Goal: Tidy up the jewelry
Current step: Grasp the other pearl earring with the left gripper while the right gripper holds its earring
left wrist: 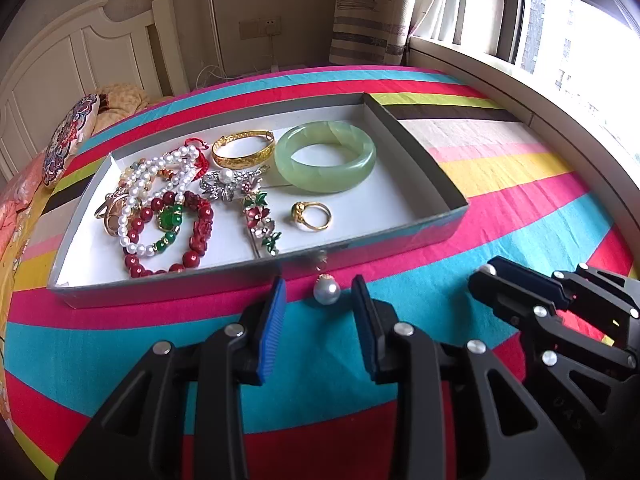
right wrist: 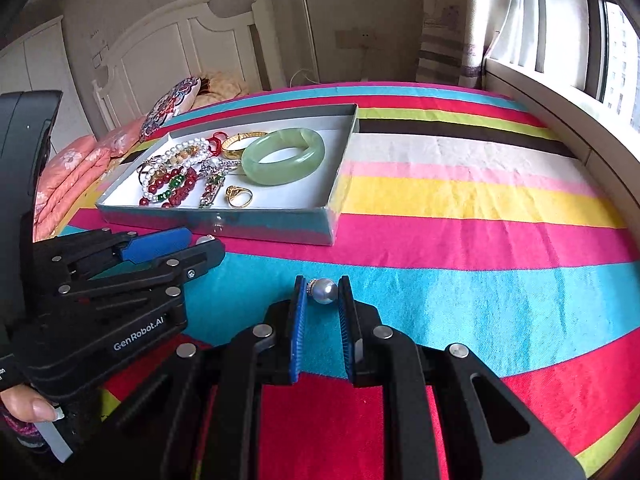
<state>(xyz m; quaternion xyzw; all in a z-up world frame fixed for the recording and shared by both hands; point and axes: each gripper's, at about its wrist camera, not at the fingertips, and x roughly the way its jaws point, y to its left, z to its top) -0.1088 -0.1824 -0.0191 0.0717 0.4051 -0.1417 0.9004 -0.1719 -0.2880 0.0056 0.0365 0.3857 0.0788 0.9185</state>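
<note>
Your left hand-held gripper (left wrist: pixel 318 304) stands open over the bed, its blue pads wide apart, with a pearl earring (left wrist: pixel 326 290) lying on the bedspread (left wrist: pixel 500 208) just ahead of and between the fingertips, touching neither pad. Your right hand-held gripper (right wrist: pixel 323 294) brackets a second pearl earring (right wrist: pixel 323 290) with a narrow gap; whether the pads already bear on it cannot be told, and the piece appears to rest on the cloth. Judgement: both earrings belong in the box (left wrist: pixel 420 152) beyond the left gripper, which already holds the jade bangle (left wrist: pixel 325 156), gold bangle (left wrist: pixel 242 148), gold ring (left wrist: pixel 312 216), brooches and beaded bracelets. To do the step well, centre each pearl between the pads, close slowly so the round bead does not squirt out sideways, and press lightly into the soft cover rather than scraping it. Carry over the near wall of the box and release above bare white floor just beyond the ring. The surface is a striped bedspread, soft and slightly wrinkled; small items may roll or sink. Room: white headboard (left wrist: pixel 80 52) far ahead to the left, pillows (left wrist: pixel 68 140) beneath it, curtain (left wrist: pixel 380 8) and bright window (left wrist: pixel 580 40) ahead to the right.
</note>
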